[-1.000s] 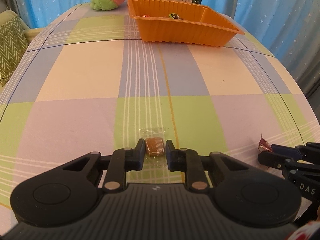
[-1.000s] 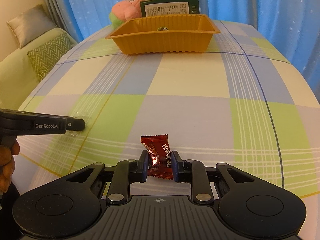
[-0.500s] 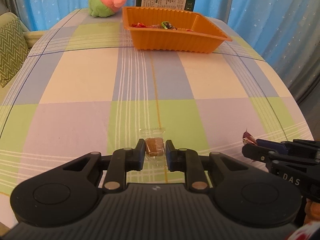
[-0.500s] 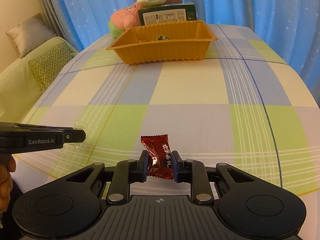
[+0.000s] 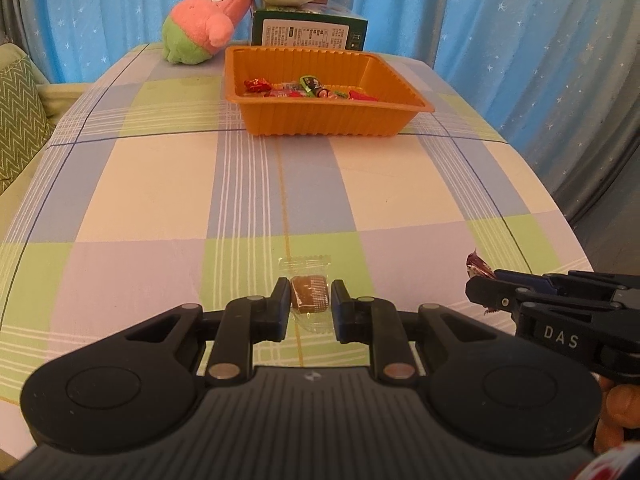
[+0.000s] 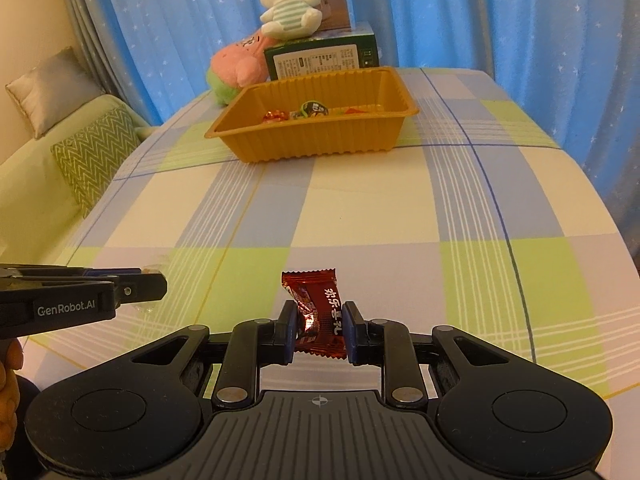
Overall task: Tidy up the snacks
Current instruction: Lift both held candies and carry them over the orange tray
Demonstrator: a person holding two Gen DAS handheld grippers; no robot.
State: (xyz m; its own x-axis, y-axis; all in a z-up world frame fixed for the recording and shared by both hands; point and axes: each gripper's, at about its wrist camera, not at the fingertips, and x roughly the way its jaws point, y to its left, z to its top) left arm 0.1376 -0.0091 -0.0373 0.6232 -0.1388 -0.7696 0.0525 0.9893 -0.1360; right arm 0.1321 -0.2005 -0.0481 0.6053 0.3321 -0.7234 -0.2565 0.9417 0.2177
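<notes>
Pinching a clear-wrapped toffee [image 5: 308,296] in my left claw [image 5: 309,305] and a red candy [image 6: 320,316] in my right claw [image 6: 319,330], both above the worktop [image 5: 160,184], I see the tray [image 5: 320,120] straight ahead, well apart, nearer neither.

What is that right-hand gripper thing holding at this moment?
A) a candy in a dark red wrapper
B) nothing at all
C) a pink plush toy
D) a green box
A: in the right wrist view the right gripper is closed on a dark red wrapped candy, held above the checked tablecloth, short of the orange tray.
</notes>
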